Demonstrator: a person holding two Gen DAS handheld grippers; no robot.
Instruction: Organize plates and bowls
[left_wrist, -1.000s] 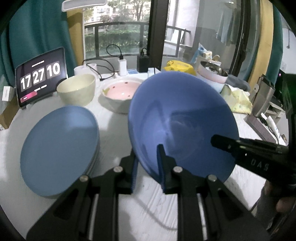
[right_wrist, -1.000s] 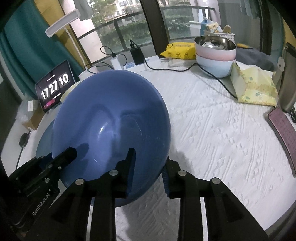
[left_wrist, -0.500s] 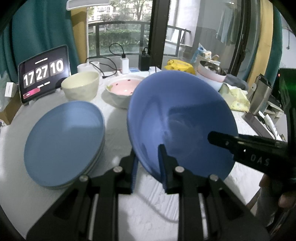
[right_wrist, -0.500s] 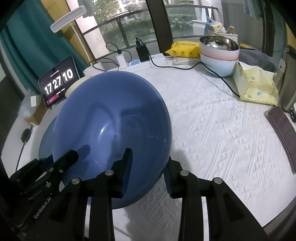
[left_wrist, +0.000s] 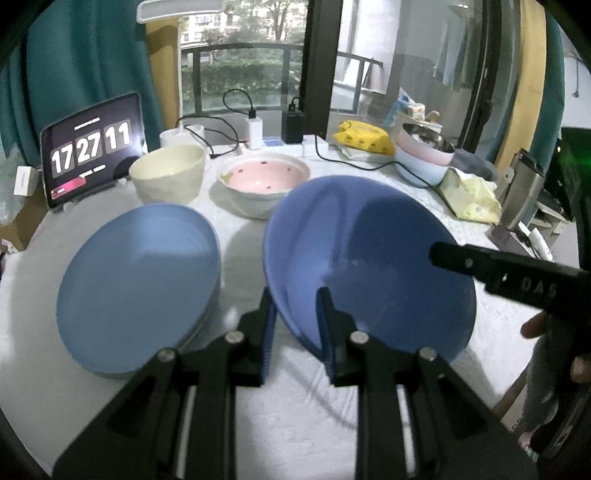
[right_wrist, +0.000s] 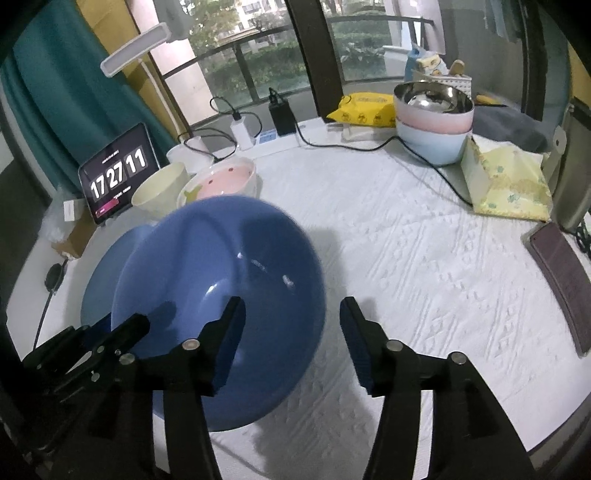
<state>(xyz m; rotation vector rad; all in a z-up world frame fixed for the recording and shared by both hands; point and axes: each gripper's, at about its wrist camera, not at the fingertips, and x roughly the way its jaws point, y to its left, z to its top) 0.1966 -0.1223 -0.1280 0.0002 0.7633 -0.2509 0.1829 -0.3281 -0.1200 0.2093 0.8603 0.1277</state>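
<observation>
A dark blue plate (left_wrist: 369, 266) is tilted above the white table, its near rim pinched by my left gripper (left_wrist: 295, 325). It also shows in the right wrist view (right_wrist: 221, 295). My right gripper (right_wrist: 291, 343) is open, its jaws astride the plate's right rim without touching it. A stack of light blue plates (left_wrist: 140, 280) lies left of the held plate. Behind stand a cream bowl (left_wrist: 168, 173) and a pink spotted bowl (left_wrist: 266, 181).
A tablet clock (left_wrist: 90, 147) stands at the back left. Chargers and cables (left_wrist: 255, 125) lie at the back. Stacked bowls with a steel one on top (right_wrist: 432, 118), a yellow packet (right_wrist: 364, 105) and a yellow tissue pack (right_wrist: 506, 181) sit at the right.
My right gripper has opened and let go of the dark blue plate, which my left gripper still holds. The plate has moved left and lower, towards the light blue stack.
</observation>
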